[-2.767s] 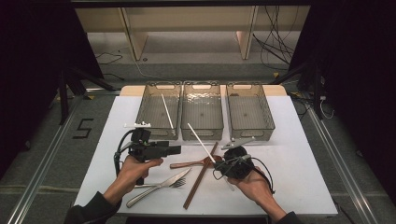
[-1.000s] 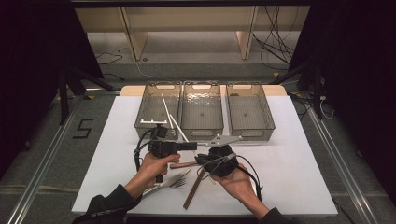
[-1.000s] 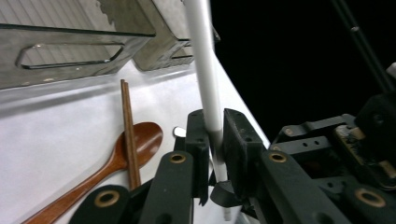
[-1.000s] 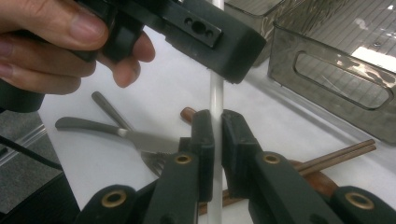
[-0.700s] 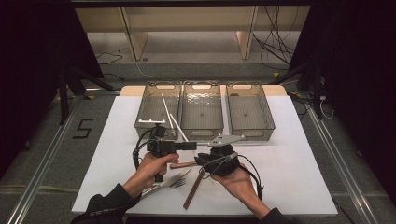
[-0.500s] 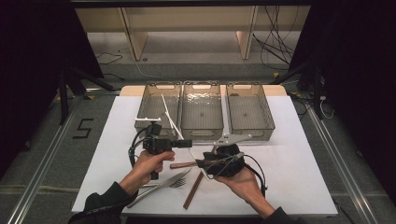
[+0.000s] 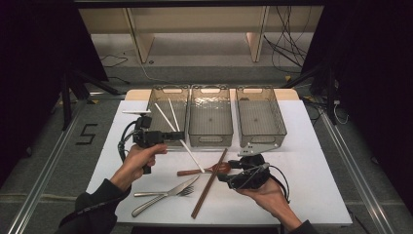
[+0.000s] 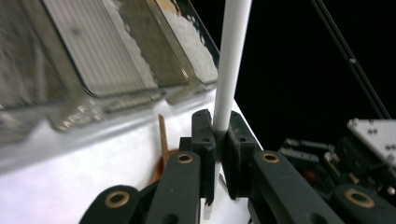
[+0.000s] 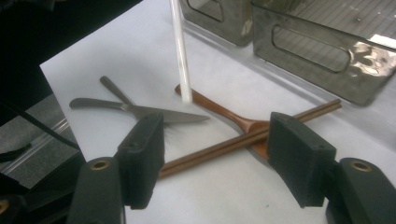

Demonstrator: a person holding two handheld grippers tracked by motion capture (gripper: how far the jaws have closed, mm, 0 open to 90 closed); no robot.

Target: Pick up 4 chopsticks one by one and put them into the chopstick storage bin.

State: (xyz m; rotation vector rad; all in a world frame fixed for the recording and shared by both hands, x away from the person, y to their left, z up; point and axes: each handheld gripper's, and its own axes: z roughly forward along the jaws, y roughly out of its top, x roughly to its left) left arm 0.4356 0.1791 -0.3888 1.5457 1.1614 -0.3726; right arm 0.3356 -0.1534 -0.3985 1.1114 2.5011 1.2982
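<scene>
Left claw (image 8: pixel 217 144), centre of its view, pinches a long white plastic chopstick (image 8: pixel 231 65). Right claw (image 9: pixel 215 158), jaws just opened wide, straddles brown wooden chopsticks (image 9: pixel 233 142) untouched on the white tabletop (image 9: pixel 140 56).

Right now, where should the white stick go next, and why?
Probably into the left bin. The left gripper is shut on the white chopstick, lifted beside that bin, where another white chopstick already lies. The right gripper has just been opening, nothing between its pads.
</scene>
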